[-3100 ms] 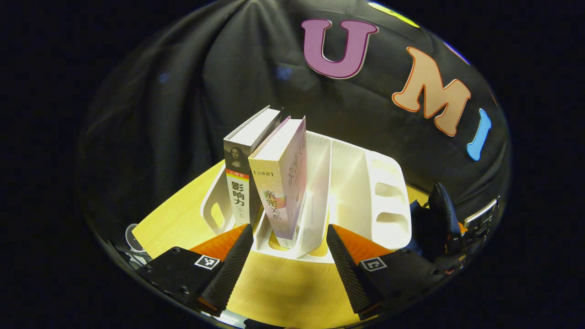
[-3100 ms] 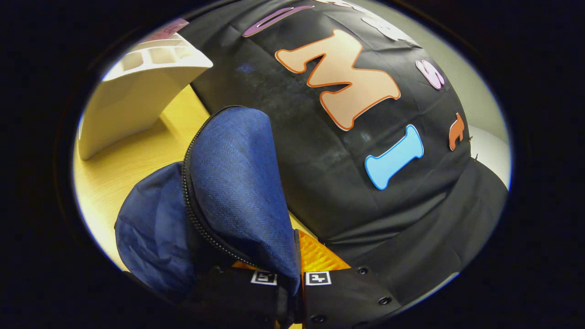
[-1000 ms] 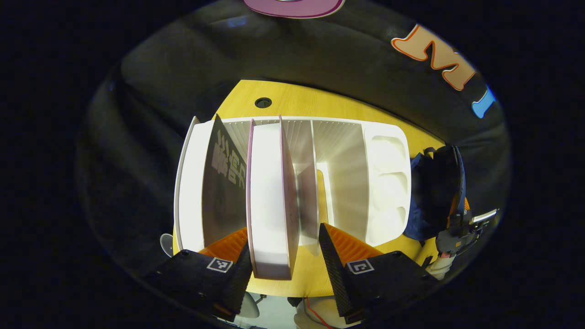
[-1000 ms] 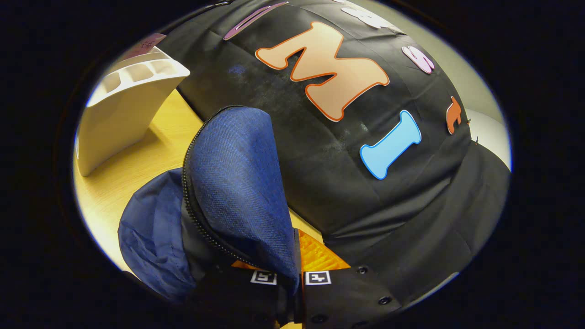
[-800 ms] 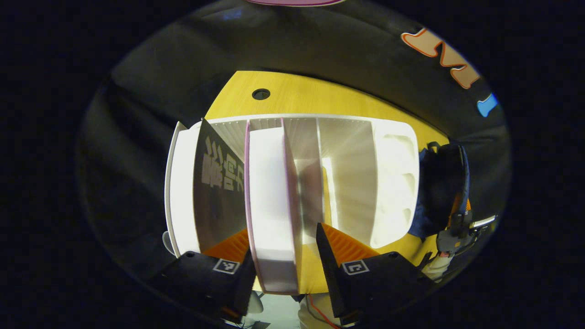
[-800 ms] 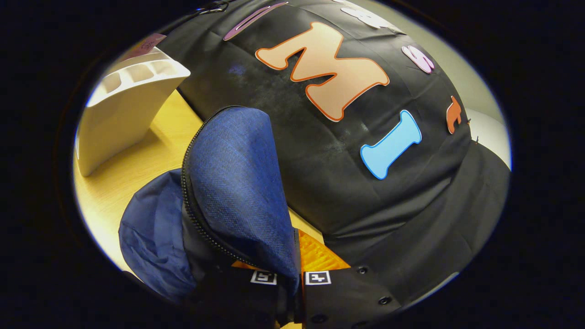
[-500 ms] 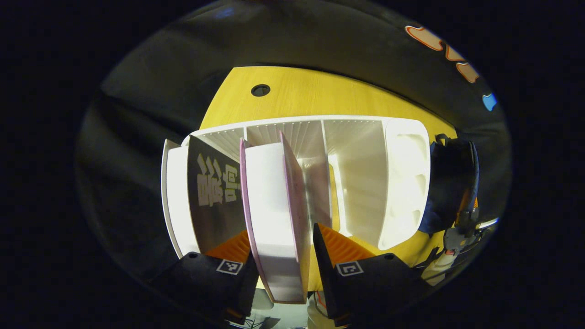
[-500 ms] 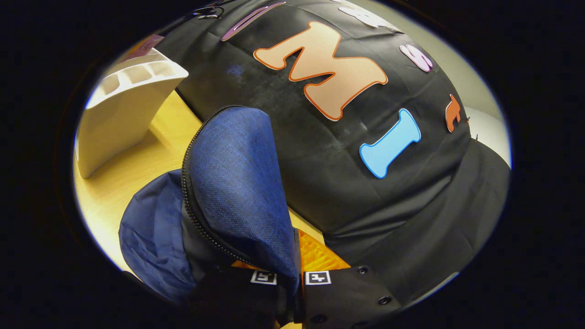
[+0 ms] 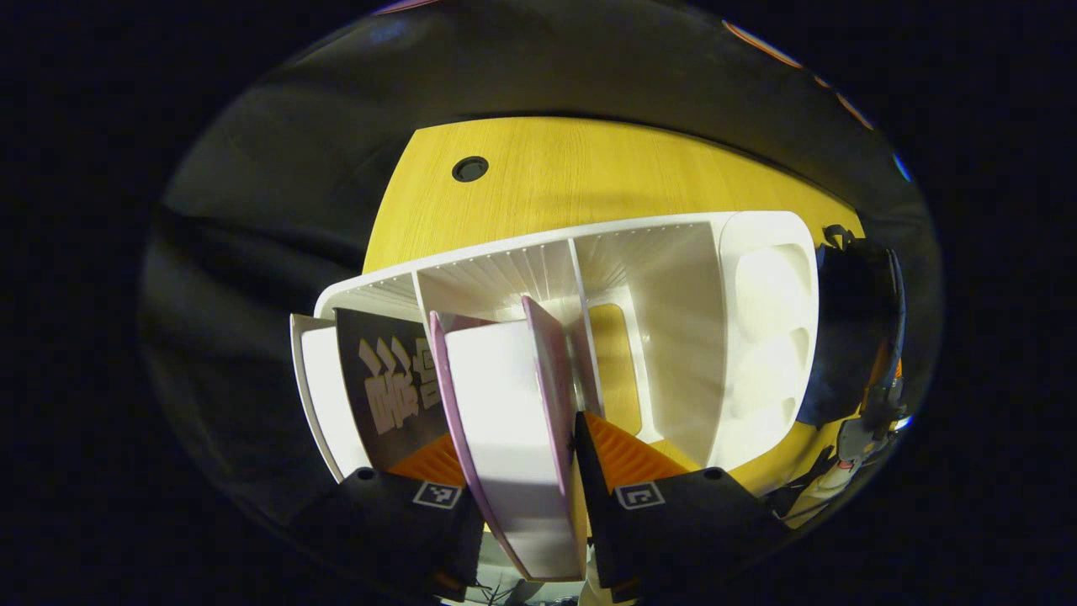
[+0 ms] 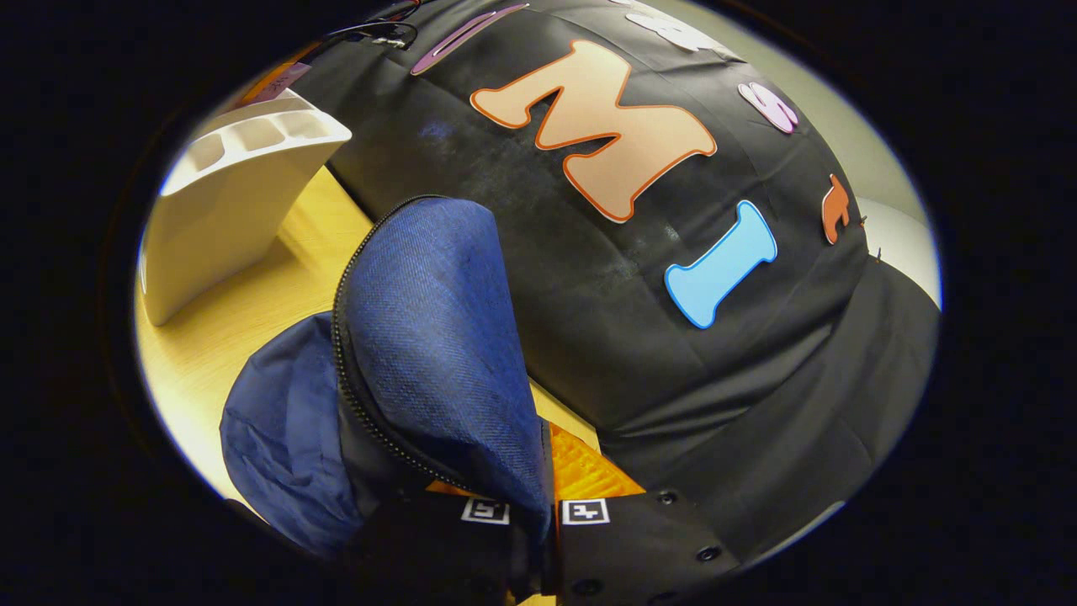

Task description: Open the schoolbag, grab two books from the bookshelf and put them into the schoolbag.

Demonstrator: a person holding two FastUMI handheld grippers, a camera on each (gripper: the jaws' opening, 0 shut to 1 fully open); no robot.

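Blue fabric of the schoolbag is pinched flat between the closed fingers of the right gripper, which holds the unzipped flap up so the mouth gapes; the opening step looks done. In the left gripper view the left gripper straddles the pink-covered book from above, its fingers close against both covers, though whether they truly press on it is hard to judge from this angle. That book sits in the white bookshelf on the wooden table, beside a dark-covered book in the neighbouring slot. The schoolbag lies just beside the bookshelf's far end. Neither book has reached the bag, so both transfers remain.
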